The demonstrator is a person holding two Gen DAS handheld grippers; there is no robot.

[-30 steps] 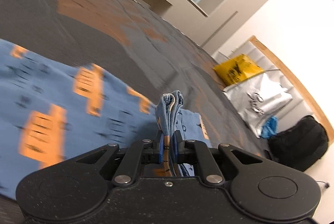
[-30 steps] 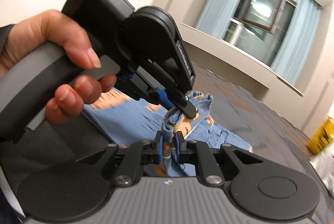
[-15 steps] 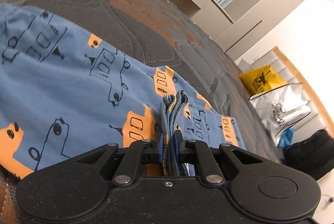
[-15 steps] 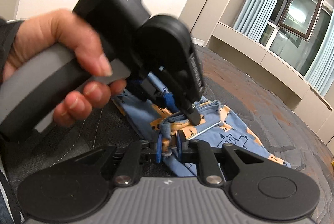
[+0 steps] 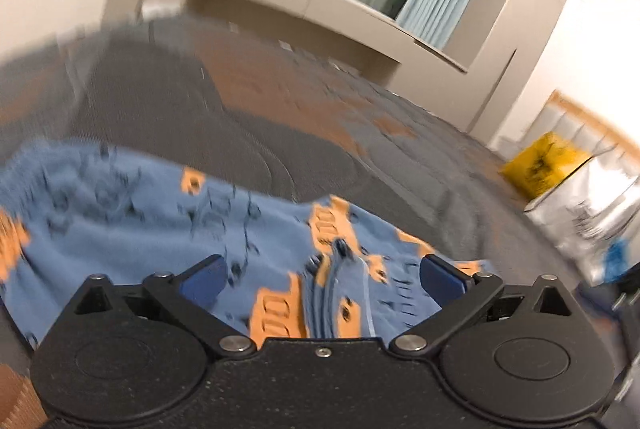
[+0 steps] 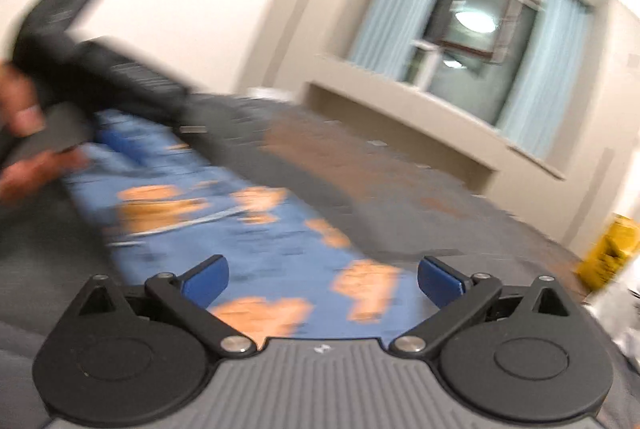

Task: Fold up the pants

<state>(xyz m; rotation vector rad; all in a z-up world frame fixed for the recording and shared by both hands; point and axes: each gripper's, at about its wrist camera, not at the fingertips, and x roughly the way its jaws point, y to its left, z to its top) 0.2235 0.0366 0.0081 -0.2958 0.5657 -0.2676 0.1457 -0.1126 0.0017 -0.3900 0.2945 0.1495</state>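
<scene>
Blue cotton printed with orange trucks: the pants (image 5: 132, 229) lay flat on the grey and orange quilt (image 5: 280, 117), stretched out as a long strip in your right view (image 6: 256, 229). Both views were blurred.

In your left view the cloth filled the lower left, and a bunched seam or hem ridge (image 5: 336, 289) stood up between the two blue pads of your left gripper (image 5: 322, 275). Its jaws were opening and stood wide, one pad (image 5: 204, 277) well to either side of that ridge, neither pressing on it. The cloth sat between them but was not held.

Your right gripper (image 6: 322, 275) was the same: jaws opening, spread wide, blue pads (image 6: 206, 277) apart over the near end of the pants, with cloth showing between them and no pad touching it that I could see.

At the far left of your right view, your left hand (image 6: 24, 149) gripped the handle of the other tool above the far end of the strip; the smear hid its fingers.

Beyond the quilt were a beige ledge (image 5: 320, 13), a window (image 6: 468, 41) with pale blue curtains (image 6: 384, 1), and white walls. At the right edge a yellow bag (image 5: 540, 161) sat beside a silver bag (image 5: 592, 213).
</scene>
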